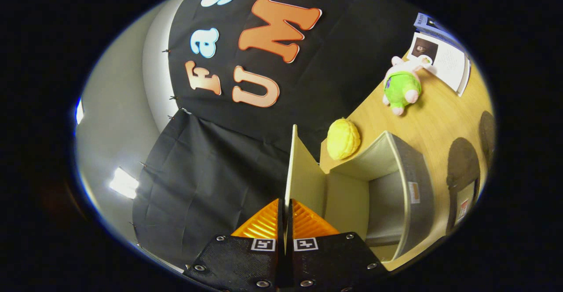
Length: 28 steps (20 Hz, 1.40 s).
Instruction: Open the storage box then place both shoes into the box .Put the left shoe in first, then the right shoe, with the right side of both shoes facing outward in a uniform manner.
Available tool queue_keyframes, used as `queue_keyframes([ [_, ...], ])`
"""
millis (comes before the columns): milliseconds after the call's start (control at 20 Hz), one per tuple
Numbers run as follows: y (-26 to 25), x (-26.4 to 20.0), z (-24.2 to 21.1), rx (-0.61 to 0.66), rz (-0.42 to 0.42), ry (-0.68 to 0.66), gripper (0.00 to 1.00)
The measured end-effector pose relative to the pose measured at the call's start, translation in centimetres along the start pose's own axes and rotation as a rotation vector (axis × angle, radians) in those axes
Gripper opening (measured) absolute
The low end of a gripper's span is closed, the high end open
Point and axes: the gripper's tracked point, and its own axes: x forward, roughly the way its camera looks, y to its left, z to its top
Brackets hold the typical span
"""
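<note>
**Lid pinched, box standing open**

Gripping the thin edge of the lid (303,173), the gripper (286,221) has its two fingers pressed together on that panel, one on each face, so the jaws are clamped on the lid. The lid stands swung up, edge-on to the camera, rising from between the fingertips. Just beside it lies the storage box (409,182), its pale inside walls bare and its grey outer side carrying a small label. The box rests on a wooden table (440,120). Touching or nearly touching the box's far wall sits a yellow knobbly ball (343,138). Farther along the table lies a plush toy (402,85) in pink and green, and beyond it an open booklet (444,61).
</note>
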Motion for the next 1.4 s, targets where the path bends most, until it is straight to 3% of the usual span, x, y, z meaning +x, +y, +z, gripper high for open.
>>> queue_keyframes([
  [450, 5.6, 7.2, -5.1, -0.086, 0.032, 0.106, 0.01],
  [1000, 6.7, 13.6, -12.3, -0.161, -0.036, 0.233, 0.05],
  [1100, 6.2, 14.2, -12.8, -0.184, -0.052, 0.248, 0.13],
  [1350, 5.2, 13.8, -11.9, -0.267, -0.093, 0.205, 0.93],
  [1400, 4.7, 13.6, -11.3, -0.286, -0.111, 0.187, 0.97],
])
